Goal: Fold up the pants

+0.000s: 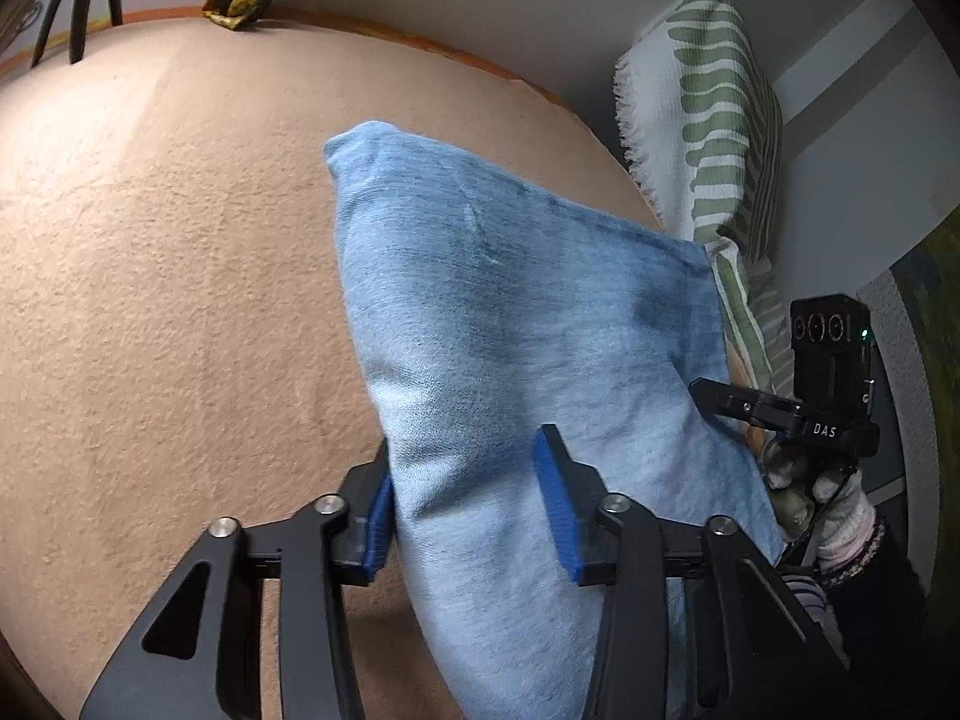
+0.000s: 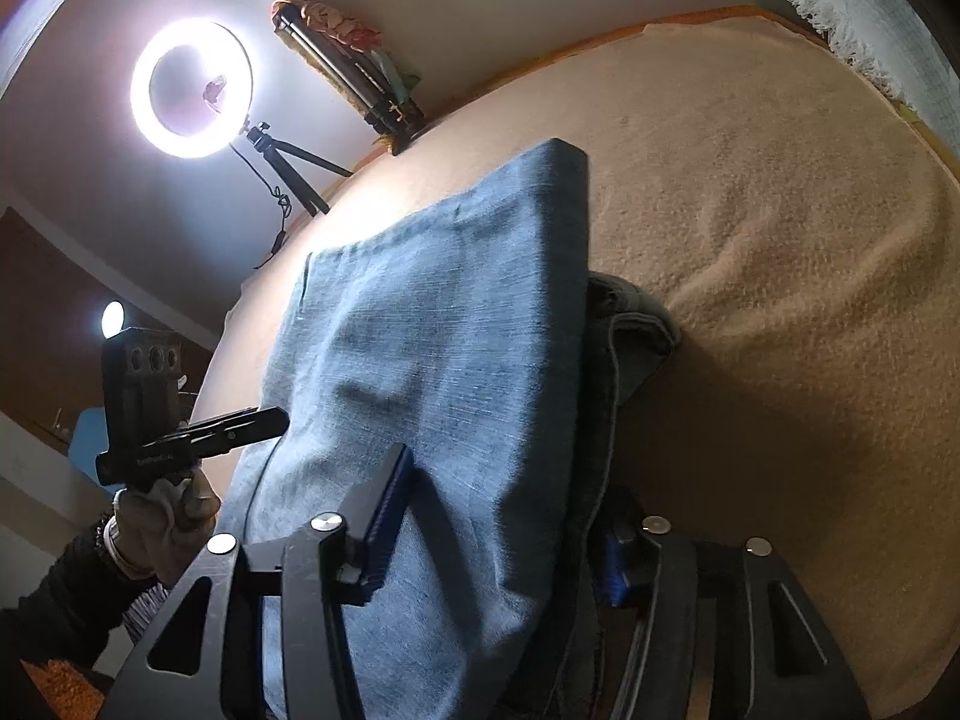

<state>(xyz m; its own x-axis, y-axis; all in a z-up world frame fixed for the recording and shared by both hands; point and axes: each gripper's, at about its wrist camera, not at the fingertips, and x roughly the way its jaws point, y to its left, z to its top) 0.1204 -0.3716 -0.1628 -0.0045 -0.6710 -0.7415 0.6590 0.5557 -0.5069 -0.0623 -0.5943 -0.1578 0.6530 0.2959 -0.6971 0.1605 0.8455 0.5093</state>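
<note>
The blue denim pants (image 1: 528, 324) hang folded as a wide panel, lifted above the peach blanket (image 1: 150, 240). My left gripper (image 1: 468, 516) is shut on the near edge of the pants, cloth between its blue pads. My right gripper (image 2: 498, 540) is shut on the other part of the same edge of the pants (image 2: 444, 348). In the left wrist view the right gripper (image 1: 708, 396) shows at the right side of the cloth. In the right wrist view the left gripper (image 2: 270, 420) shows at the left side. The far end of the pants droops toward the blanket.
A green-and-white leaf-patterned fringed cloth (image 1: 714, 120) lies at the blanket's far right. A lit ring light (image 2: 191, 90) on a tripod stands past the blanket's edge. A patterned bundle (image 2: 354, 66) leans on the wall. A dark fold of the pants (image 2: 636, 318) rests on the blanket.
</note>
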